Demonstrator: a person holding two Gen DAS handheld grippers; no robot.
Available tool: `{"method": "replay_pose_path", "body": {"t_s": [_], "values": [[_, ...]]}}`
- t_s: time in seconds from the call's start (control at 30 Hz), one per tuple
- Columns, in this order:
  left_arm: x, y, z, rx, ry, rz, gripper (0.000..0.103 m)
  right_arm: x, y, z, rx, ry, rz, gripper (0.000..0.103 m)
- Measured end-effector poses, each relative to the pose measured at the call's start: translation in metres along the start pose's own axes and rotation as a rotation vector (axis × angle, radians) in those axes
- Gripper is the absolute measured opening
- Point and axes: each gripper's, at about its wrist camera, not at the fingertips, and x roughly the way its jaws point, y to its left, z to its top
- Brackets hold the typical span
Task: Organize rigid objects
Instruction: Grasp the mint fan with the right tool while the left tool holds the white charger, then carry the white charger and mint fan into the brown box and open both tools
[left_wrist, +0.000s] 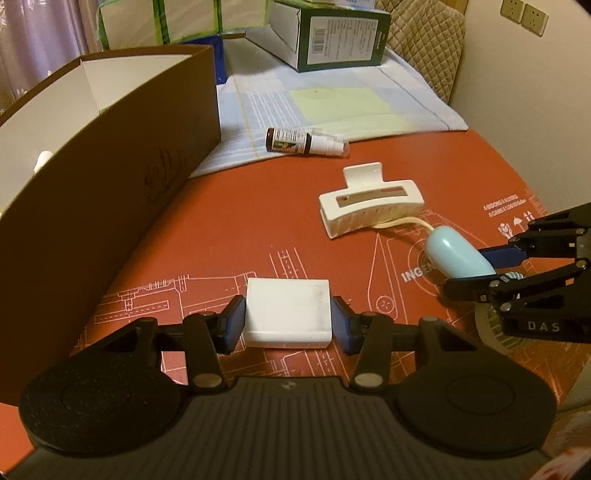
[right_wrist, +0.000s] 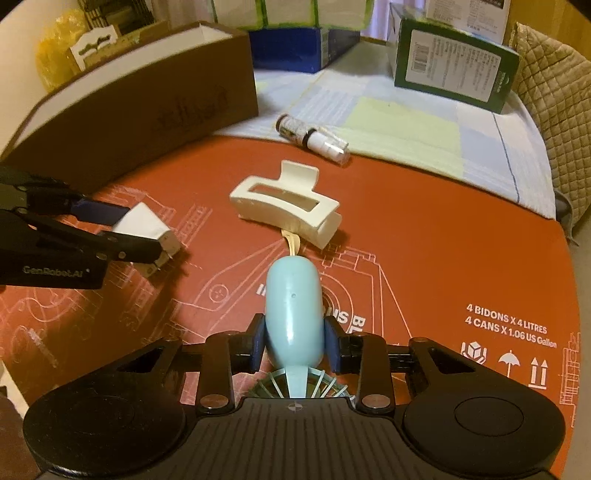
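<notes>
The left claw (left_wrist: 288, 325) grips the white charger block (left_wrist: 288, 314) low over the red desk (left_wrist: 258, 221). The right claw (right_wrist: 293, 345) is closed on the blue handheld fan (right_wrist: 293, 310) by its handle. Beyond lie a white hair clip (left_wrist: 369, 206), then a spray bottle (left_wrist: 304, 142). Risk: the fan's cord (right_wrist: 290, 245) touches the clip and may drag it; the smooth handle may slip. The brown box (left_wrist: 110, 147) stands far left.
</notes>
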Motion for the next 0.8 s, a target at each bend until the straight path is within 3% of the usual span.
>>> {"method": "replay_pose_path", "body": {"t_s": [0.23, 0.8], "values": [[-0.017, -0.001, 0.006, 0.002, -0.036, -0.011, 0.045, -0.025, 0.005, 0.007, 0.014, -0.073, 0.015, 0.030], [-0.053, 0.011, 0.011, -0.002, -0.107, -0.008, 0.045, -0.045, 0.032, 0.019, -0.005, -0.139, 0.033, 0.030]]}}
